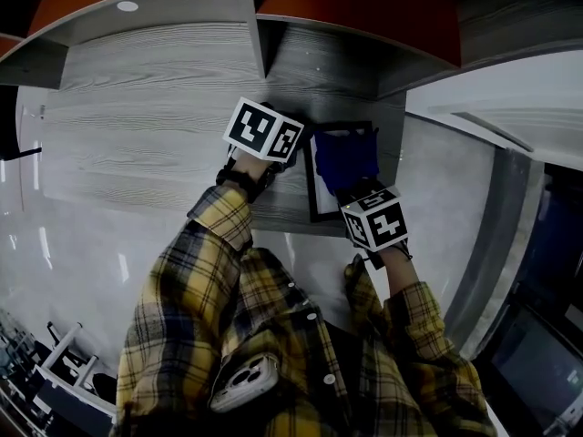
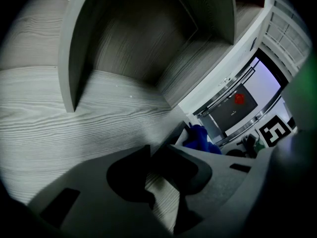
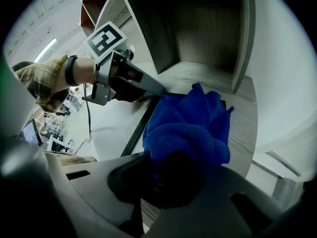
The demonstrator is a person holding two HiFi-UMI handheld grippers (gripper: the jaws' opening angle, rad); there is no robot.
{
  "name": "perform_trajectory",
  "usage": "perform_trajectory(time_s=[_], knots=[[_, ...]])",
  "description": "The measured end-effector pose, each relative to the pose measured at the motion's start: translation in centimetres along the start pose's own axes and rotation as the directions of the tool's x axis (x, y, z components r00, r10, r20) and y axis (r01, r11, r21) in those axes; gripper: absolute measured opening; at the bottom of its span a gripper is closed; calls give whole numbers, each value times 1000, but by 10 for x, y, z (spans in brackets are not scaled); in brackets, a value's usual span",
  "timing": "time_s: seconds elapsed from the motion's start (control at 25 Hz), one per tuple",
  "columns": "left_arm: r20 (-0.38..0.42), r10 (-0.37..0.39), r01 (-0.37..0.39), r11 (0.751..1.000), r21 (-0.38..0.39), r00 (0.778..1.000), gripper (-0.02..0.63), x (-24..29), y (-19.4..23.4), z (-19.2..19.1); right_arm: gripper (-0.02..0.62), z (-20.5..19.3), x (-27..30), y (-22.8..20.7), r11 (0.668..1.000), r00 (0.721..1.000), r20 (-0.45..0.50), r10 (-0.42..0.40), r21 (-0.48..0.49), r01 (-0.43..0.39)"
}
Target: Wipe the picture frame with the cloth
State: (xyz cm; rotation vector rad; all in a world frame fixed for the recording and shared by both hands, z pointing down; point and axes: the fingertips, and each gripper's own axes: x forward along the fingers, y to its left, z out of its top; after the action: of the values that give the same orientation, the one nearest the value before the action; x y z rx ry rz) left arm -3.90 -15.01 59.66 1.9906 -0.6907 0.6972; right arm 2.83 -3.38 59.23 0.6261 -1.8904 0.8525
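A black picture frame (image 1: 314, 203) with a white inside lies flat on the grey wood desk (image 1: 137, 135). A bunched blue cloth (image 1: 346, 157) rests on the frame's upper right part. My right gripper (image 1: 362, 188) is shut on the cloth (image 3: 190, 123), and its jaws (image 3: 158, 175) are buried in the fabric. My left gripper (image 1: 290, 153) sits at the frame's left edge. In the left gripper view its jaws (image 2: 148, 155) are closed where the dark frame edge (image 2: 179, 134) runs in. The right gripper view shows the left gripper (image 3: 143, 97) touching the frame's rim (image 3: 138, 128).
Open shelf compartments with an upright divider (image 1: 260, 35) rise at the back of the desk. The desk's right edge (image 1: 401, 153) drops off just beyond the frame. A phone (image 1: 244, 382) sits in the person's plaid shirt pocket.
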Motion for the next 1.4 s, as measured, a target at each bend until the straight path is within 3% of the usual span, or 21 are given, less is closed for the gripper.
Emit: perform_trajectory(time_s=[0.48, 0.64, 0.8, 0.92, 1.04, 1.16, 1.32, 1.4], knots=[[3, 0, 0, 1000, -6, 1000, 98, 3, 0, -1, 44, -66, -20, 26, 994, 997, -47, 65, 88, -60], [6, 3, -3, 1000, -3, 1000, 98, 4, -1, -1, 44, -76, -25, 28, 993, 998, -2, 68, 100, -68], [7, 4, -4, 1000, -4, 1000, 98, 3, 1, -1, 44, -28, -63, 15, 993, 986, 164, 28, 111, -47], [10, 7, -7, 1000, 0, 1000, 98, 1, 0, 0, 44, 27, -94, -4, 998, 950, 311, -36, 69, 15], [13, 14, -14, 1000, 5, 1000, 100, 1, 0, -1, 44, 71, -100, -30, 995, 918, 385, -98, 19, 98], [15, 17, -17, 1000, 1, 1000, 100, 2, 1, -2, 44, 91, -70, -57, 985, 919, 361, -156, -16, 174], [22, 24, -25, 1000, 1, 999, 100, 2, -1, -2, 44, 76, -10, -80, 972, 956, 208, -206, -66, 223], [25, 25, -26, 1000, 5, 999, 100, 2, -1, -1, 44, 70, 1, -84, 965, 959, 170, -229, -88, 246]])
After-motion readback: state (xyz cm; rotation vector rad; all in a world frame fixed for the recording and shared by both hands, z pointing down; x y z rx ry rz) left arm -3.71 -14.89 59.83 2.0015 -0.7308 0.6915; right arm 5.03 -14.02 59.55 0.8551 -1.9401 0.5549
